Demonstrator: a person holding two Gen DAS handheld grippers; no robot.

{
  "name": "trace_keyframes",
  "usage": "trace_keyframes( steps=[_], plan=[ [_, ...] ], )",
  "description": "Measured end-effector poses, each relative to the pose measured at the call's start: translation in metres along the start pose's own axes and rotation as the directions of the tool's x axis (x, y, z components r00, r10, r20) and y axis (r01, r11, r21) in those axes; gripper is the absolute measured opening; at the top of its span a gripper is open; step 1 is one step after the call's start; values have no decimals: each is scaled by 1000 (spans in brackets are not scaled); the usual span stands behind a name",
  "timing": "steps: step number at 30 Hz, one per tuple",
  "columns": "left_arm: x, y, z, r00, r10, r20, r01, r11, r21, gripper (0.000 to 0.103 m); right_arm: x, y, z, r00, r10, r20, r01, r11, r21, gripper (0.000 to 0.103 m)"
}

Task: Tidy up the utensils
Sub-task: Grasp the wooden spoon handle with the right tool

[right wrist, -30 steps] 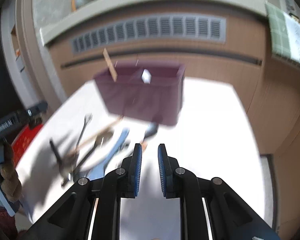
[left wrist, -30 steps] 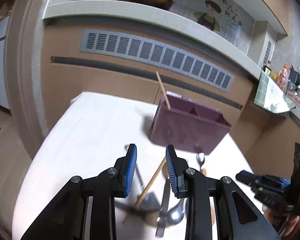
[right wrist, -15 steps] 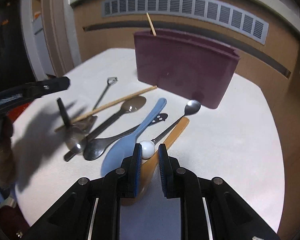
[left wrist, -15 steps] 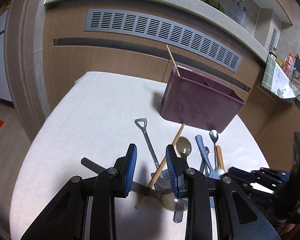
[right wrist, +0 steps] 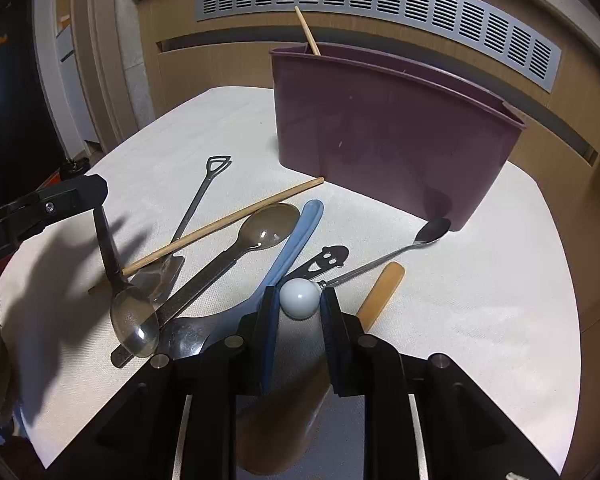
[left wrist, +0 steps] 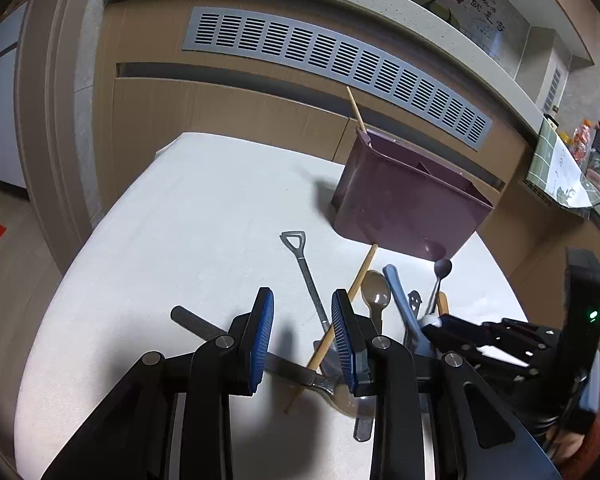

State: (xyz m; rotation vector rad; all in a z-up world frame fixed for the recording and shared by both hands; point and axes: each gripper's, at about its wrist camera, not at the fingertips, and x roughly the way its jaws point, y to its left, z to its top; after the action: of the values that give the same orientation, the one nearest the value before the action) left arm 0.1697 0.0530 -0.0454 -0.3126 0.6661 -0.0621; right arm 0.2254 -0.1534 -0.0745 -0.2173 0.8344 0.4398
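Observation:
A purple utensil holder (right wrist: 388,136) stands at the back of the white table (right wrist: 480,288) with one chopstick (right wrist: 307,31) in it; it also shows in the left wrist view (left wrist: 404,208). Several utensils lie in front of it: a loose chopstick (right wrist: 224,224), a shovel-handled spoon (right wrist: 198,204), a blue spoon (right wrist: 296,248), a wooden-handled piece (right wrist: 382,292). My right gripper (right wrist: 299,306) has its pads on either side of the white ball end (right wrist: 299,298) of a small metal spoon (right wrist: 432,232). My left gripper (left wrist: 302,340) is open above the pile's left side.
A wooden cabinet front with a grey vent grille (left wrist: 332,64) rises right behind the table. The table's left part (left wrist: 172,216) is bare cloth. A counter with clutter (left wrist: 572,168) lies far right.
Both grippers have come down and closer to the pile of utensils. My right gripper has moved up to the white ball end, which now sits between its pads.

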Motion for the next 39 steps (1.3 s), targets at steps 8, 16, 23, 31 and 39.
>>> trace_keyframes(
  steps=[8,16,23,31,39],
  plan=[
    [8,-7,-6,997,-60,-48,61,998,23,31,-73,-41,-9,983,-85,162,71,994,88,0],
    [25,-54,-16,981,-130,-145,147,983,113,31,-91,-64,-1,985,-59,165,46,995,83,6],
    [36,-85,-19,975,-131,-180,166,967,193,31,-47,-60,-7,997,36,72,-45,991,128,13],
    [26,-72,-14,995,-12,-96,31,981,192,31,9,-40,15,991,38,-126,-11,979,204,13],
    [26,-51,-10,995,-25,-102,35,994,103,31,23,-22,15,992,-22,-121,42,985,166,21]
  ],
)
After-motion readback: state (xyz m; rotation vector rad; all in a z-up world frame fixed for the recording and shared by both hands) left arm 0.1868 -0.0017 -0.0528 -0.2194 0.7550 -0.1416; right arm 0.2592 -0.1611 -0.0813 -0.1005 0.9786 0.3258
